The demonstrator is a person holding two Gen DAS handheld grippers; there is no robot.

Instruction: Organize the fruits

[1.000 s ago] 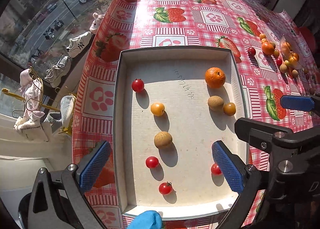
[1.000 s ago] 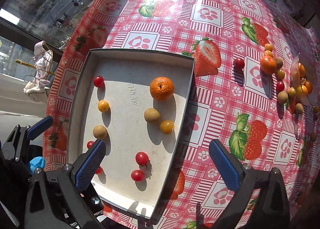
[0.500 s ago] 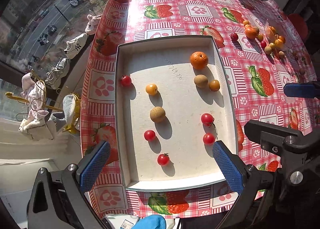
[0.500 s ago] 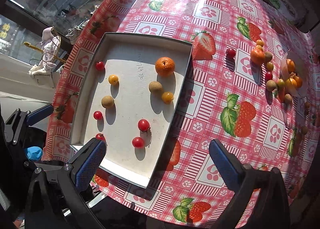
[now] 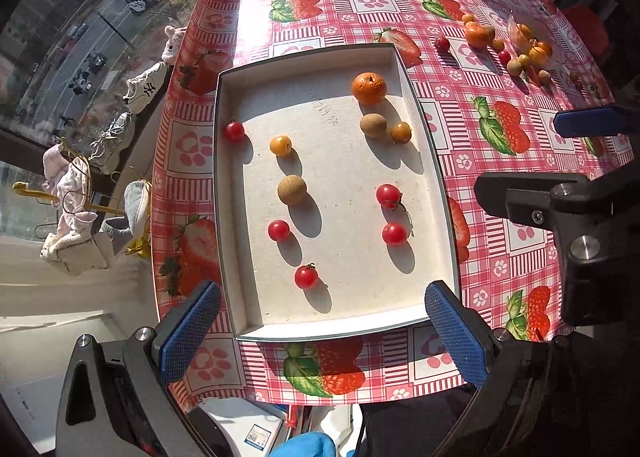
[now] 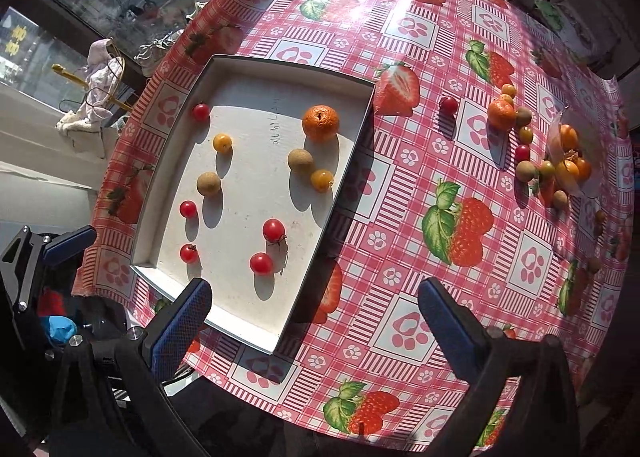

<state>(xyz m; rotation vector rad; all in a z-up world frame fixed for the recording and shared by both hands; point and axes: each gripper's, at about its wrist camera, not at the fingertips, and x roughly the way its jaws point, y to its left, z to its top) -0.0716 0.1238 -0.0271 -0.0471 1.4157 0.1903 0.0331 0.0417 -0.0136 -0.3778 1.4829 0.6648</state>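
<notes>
**Both grippers pulled back, tray part-filled**

Backed off and lifted since a second ago; tray now farther away, whole table edge in view. Left gripper (image 5: 322, 331) wide open, empty, touching nothing. Right gripper (image 6: 316, 327) same: wide open, nothing held. Just ahead of both: tray (image 5: 340, 327), near rim between the left pads. Inside, nearest first: cherry tomatoes (image 5: 306, 276), then longan (image 5: 292, 189), yellow fruit (image 5: 280, 145), orange (image 5: 369, 87) at far end. Well beyond, ahead-right of right gripper: loose fruit pile (image 6: 524, 145) on tablecloth (image 6: 420, 193), lone tomato (image 6: 448, 104) nearer tray. Likely between picks; next calls for right-side reach to pile, closing on one fruit.
</notes>
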